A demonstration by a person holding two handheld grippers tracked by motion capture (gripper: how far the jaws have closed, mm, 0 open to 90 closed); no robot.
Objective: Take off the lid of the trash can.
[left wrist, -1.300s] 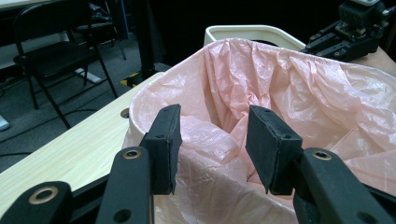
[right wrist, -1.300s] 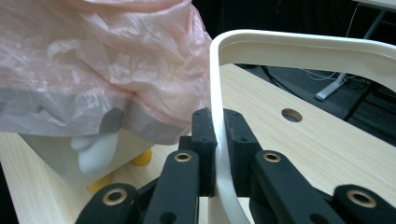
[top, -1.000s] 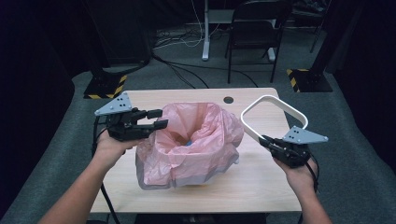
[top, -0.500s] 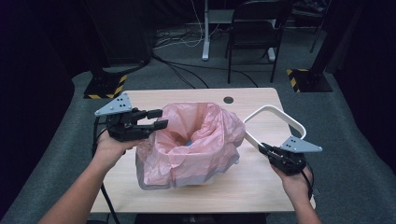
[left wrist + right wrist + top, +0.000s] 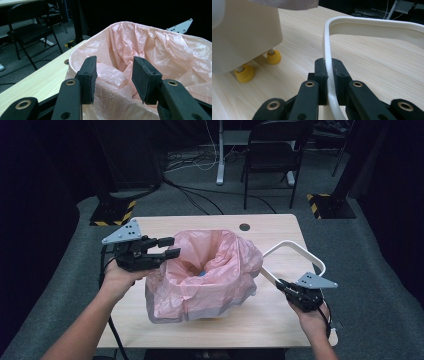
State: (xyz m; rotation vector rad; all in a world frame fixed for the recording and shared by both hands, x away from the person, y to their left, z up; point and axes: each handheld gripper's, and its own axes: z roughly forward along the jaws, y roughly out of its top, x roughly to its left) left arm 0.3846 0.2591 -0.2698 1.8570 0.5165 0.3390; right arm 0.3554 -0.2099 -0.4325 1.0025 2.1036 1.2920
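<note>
So the main thing here is a white plastic rounded-rectangle ring (image 5: 295,257), basically a bin-rim frame, and it's held up off the light wooden table (image 5: 280,227) on the right side, just beside the bin. The right gripper (image 5: 286,286) has its black jaws pinched tight on the near edge of that ring; in the right gripper view the thin white band (image 5: 327,62) runs straight up between the two pads, which press on it from both sides. The ring tilts up and away from the hand, with its far end over the table's right edge.

Right next to it sits a small cream plastic bin (image 5: 244,32) on little yellow wheels (image 5: 244,73), lined with a crinkly pink plastic bag (image 5: 210,270) that spills over its rim and down the sides. The bin stands about mid-table.

On the other side, the left gripper (image 5: 169,247) hangs at the bag's left rim with its jaws spread apart. In the left gripper view, a bulge of pink bag (image 5: 112,75) sits between the pads, which don't squeeze it.

Behind the table there's a grey carpeted floor with a black folding chair (image 5: 272,155) and some cables.
</note>
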